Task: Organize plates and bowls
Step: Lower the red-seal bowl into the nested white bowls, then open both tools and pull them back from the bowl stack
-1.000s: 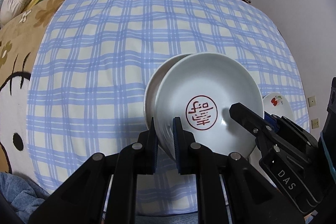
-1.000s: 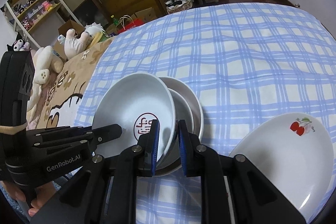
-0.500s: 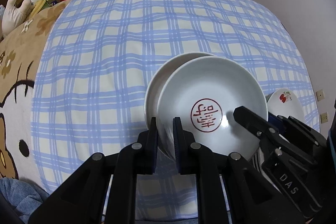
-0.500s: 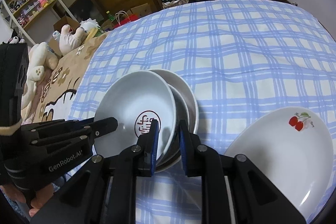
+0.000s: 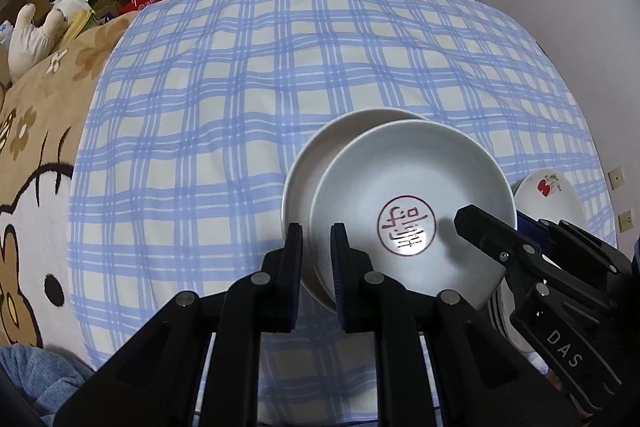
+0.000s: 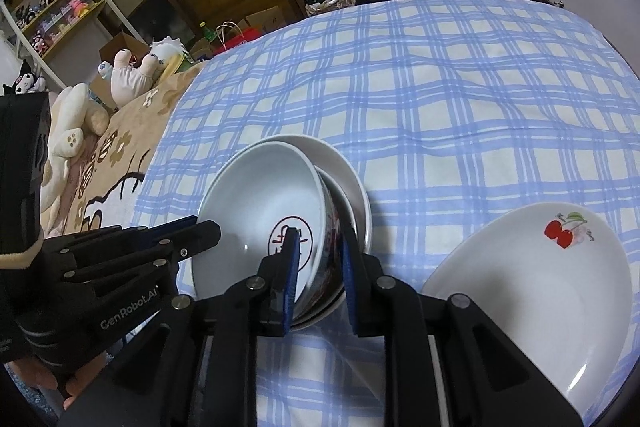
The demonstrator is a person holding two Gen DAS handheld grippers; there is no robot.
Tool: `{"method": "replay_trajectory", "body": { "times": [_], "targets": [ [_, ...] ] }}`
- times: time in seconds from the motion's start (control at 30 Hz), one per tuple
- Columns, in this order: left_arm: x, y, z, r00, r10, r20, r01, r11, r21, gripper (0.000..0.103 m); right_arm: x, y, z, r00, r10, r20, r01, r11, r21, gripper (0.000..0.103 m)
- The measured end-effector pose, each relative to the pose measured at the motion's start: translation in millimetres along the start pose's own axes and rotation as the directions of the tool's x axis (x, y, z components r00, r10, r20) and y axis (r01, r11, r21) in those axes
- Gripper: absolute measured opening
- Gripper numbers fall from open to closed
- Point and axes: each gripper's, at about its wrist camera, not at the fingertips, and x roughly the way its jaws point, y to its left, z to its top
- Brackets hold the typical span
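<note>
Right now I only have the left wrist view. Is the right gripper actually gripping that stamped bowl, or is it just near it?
Observer: The right gripper straddles the stamped bowl's near rim, one pad inside and one outside. Its jaws are opening, and the outer pad stands clear of the wall.
Operator: What is under the bowl?
Observer: It leans tilted in the lower dishes. Two rims show beneath it there, not one.
Operator: And the cherry plate?
Observer: The cherry plate shows whole, to the right of the stack and not touching it.
</note>
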Motion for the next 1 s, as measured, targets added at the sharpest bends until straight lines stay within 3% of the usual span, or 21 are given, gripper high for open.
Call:
{"method": "replay_trajectory", "body": {
  "times": [0.63, 0.77, 0.83, 1.0],
  "targets": [
    [-28, 26, -12, 0.999, -0.034, 0.037, 0.037, 0.996, -0.077, 0.018, -26, 4, -3, 0.999, -0.034, 0.025, 0.034, 0.999, -0.022, 0.027],
    [-33, 33, -14, 0.997, -0.078, 0.023, 0.08, 0.992, -0.102, 0.019, -41, 5, -6, 0.997, -0.059, 0.045, 0.061, 0.998, -0.032, 0.043],
    [-36, 34, -14, 0.995, -0.091, 0.03, 0.093, 0.989, -0.111, 0.02, -46, 2, -6, 0.995, -0.091, 0.047, 0.092, 0.995, -0.023, 0.044],
    [-48, 34, -17, 0.998, -0.041, 0.057, 0.045, 0.996, -0.073, 0.026, -57, -9, -11, 0.995, -0.093, 0.034, 0.093, 0.996, 0.015, 0.045]
  ]
}}
